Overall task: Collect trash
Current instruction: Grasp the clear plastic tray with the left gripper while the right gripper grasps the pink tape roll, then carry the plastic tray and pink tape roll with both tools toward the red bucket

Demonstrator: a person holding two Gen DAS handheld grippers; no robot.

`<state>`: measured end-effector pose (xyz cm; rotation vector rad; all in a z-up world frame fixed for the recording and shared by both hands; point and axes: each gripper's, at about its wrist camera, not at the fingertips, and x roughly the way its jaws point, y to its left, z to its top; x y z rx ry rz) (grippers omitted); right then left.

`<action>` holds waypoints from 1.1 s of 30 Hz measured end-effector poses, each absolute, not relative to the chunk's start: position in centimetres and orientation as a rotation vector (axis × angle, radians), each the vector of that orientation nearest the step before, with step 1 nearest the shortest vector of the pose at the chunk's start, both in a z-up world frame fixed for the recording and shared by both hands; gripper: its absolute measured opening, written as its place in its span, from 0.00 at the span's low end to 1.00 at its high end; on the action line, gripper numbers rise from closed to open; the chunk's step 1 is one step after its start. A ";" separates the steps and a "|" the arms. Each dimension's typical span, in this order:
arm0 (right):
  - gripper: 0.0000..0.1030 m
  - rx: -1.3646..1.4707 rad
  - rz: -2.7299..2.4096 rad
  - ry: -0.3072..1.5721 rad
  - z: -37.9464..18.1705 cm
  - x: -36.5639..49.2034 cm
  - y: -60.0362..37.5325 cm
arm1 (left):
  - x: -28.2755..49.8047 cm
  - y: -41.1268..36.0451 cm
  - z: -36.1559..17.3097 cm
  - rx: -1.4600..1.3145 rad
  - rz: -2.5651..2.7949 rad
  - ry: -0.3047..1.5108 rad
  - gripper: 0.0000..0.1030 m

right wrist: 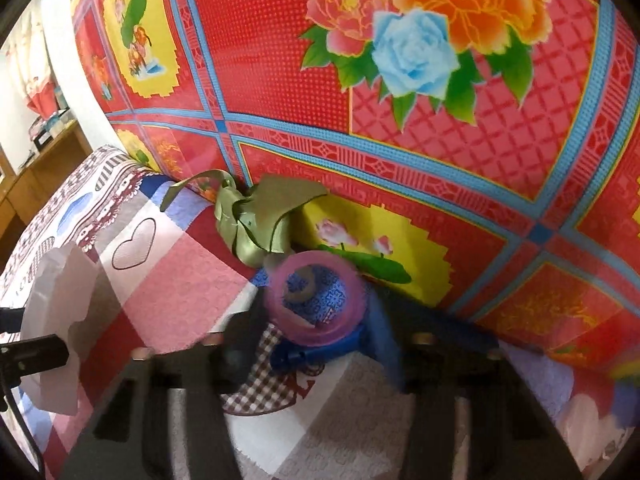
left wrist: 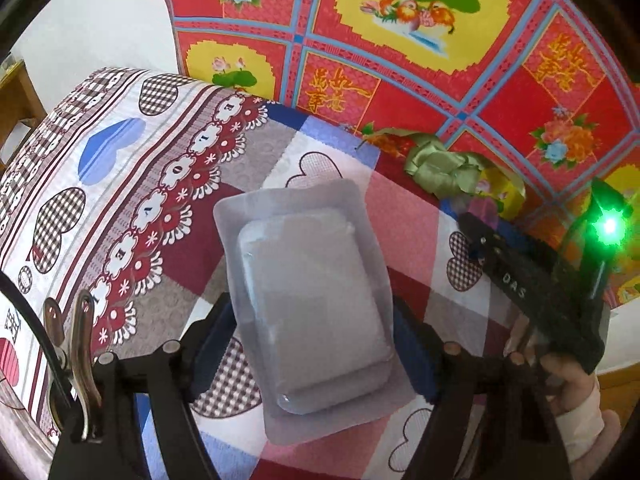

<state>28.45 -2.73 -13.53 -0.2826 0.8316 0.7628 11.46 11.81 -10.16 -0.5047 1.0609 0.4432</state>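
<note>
Your left gripper (left wrist: 312, 340) holds a clear plastic blister tray (left wrist: 308, 300) between its two fingers; the jaws are closed only as far as the tray's width allows, and each blue pad (left wrist: 214, 344) presses on a long side of it. The tray is lifted above the patchwork bedspread (left wrist: 120, 184) and shows its raised rectangular pocket toward the camera. Beyond the tray, at the far edge of the bedspread where it meets the red floral cloth (left wrist: 400, 64), lies a crumpled green ribbon (left wrist: 444, 168). Your right gripper (right wrist: 304, 344) is near this ribbon, and your hand (left wrist: 576, 392) is seen under it in the left wrist view. In the right wrist view the jaws stand apart, and between them is a pink translucent ring (right wrist: 316, 300) on top of a blue piece (right wrist: 312, 354), just in front of the ribbon. The picture is blurred there, so I cannot tell if the fingers touch the ring or grip it. From this view the tray appears at the left side of the bedspread, well apart from the ribbon.
</note>
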 end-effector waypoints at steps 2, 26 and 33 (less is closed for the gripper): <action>0.44 -0.276 0.768 0.824 -13.3 28.3 -3.0 | 11.1 11.6 -9.9 -0.505 0.439 1.057 0.77; 0.44 -0.118 0.787 0.797 -8.3 16.6 -10.1 | 9.5 7.2 -6.6 -0.400 0.279 1.029 0.77; 0.44 -0.049 0.730 0.798 -7.3 12.6 -12.7 | 7.8 5.1 -5.4 -0.336 0.188 1.030 0.77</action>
